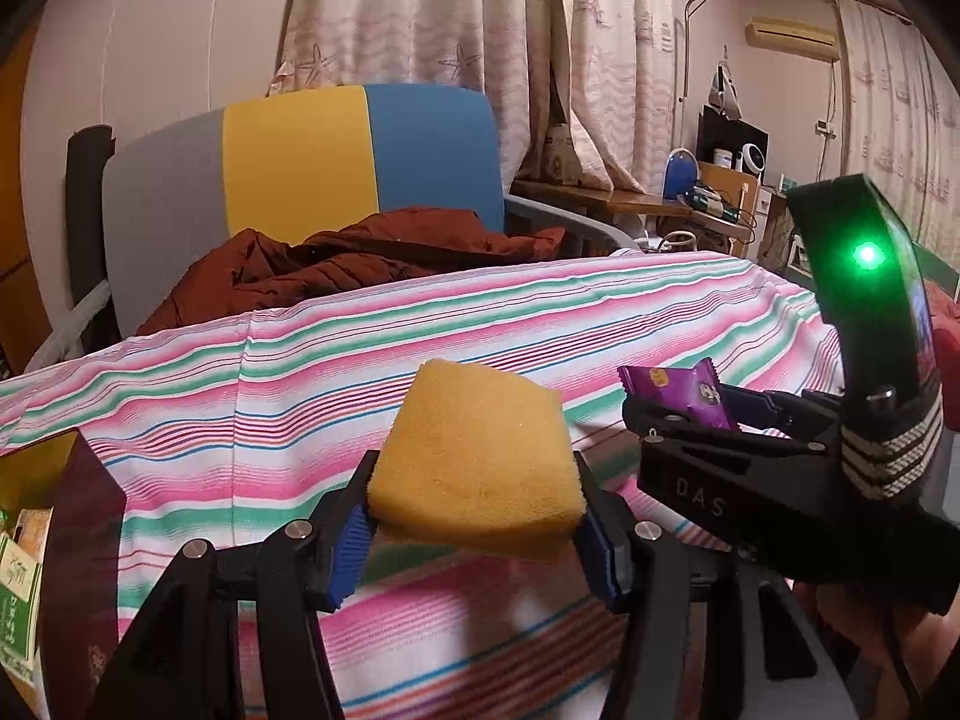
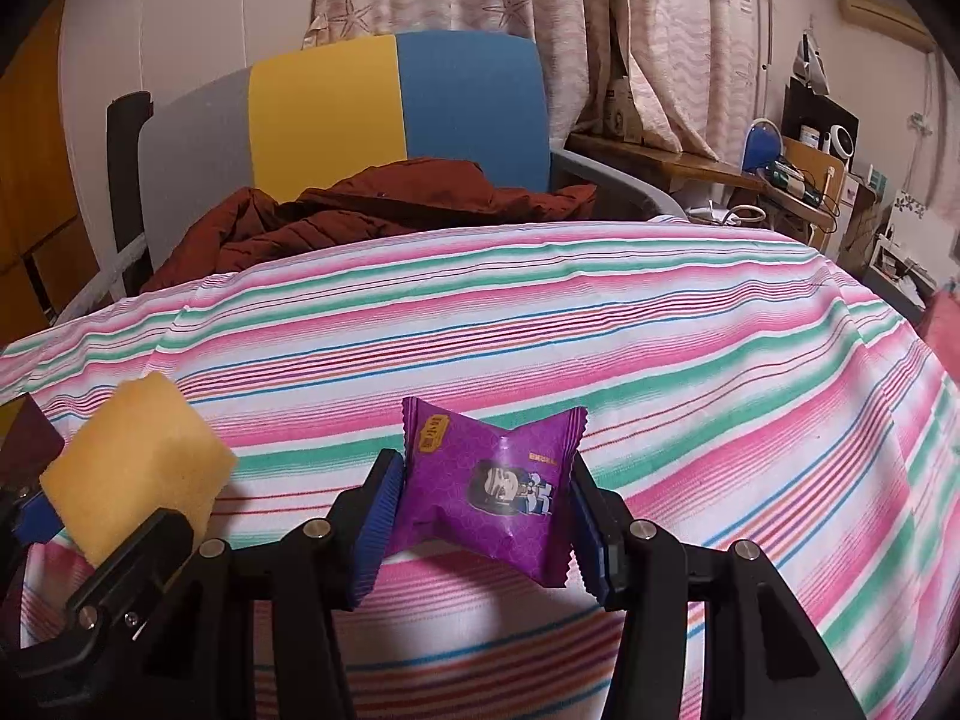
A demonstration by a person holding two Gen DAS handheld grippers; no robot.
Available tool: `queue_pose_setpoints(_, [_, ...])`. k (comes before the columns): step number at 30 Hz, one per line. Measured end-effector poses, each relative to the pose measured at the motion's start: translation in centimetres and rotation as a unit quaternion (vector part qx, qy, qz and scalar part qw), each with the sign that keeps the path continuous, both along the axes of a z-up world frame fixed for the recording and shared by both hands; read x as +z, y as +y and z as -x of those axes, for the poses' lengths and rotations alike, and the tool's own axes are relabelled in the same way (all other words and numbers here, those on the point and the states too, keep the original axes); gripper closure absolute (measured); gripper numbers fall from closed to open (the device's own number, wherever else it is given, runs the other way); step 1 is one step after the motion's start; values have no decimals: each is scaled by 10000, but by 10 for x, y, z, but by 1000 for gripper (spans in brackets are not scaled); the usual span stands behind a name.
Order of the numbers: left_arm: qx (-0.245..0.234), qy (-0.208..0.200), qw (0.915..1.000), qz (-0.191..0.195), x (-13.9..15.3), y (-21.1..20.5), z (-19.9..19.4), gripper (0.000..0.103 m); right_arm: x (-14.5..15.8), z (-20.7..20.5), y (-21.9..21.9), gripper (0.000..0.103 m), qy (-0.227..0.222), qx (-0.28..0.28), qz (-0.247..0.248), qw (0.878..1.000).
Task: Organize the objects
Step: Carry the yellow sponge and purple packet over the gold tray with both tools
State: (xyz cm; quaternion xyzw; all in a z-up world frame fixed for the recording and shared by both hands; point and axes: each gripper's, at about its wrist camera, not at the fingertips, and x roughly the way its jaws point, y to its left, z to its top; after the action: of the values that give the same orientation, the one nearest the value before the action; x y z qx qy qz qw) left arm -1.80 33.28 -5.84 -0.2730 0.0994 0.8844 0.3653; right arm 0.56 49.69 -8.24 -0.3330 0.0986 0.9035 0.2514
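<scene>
A sponge and a snack packet are held above the striped cloth, one in each tool.

The yellow sponge (image 1: 474,456) is clamped between the blue pads of the left tool (image 1: 474,546); the purple snack packet (image 2: 489,489) (cartoon figure printed on it) is gripped by the right tool (image 2: 486,534), just beside it, over the striped cloth (image 2: 600,312) covering the worktop.
</scene>
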Motion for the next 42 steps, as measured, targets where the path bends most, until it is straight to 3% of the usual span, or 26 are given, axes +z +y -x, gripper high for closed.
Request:
queue_pose_setpoints(14, [69,-33,9993,-362,5,-41,-28,44,8,-31,-37,50,49,298,133,9995])
queue_pose_setpoints(22, [92,-400,9959,-808,22,-81,-46,45,13,-48,-61,50,59,500,233,9985])
queue_pose_setpoints(29, [160,-407,9938,-1023,40,-114,-63,44,27,-57,-90,50,271,770,421,9958])
queue_pose_setpoints(42, [705,-464,9883,-1271,59,-201,-64,44,45,-51,-160,50,515,1487,623,9856])
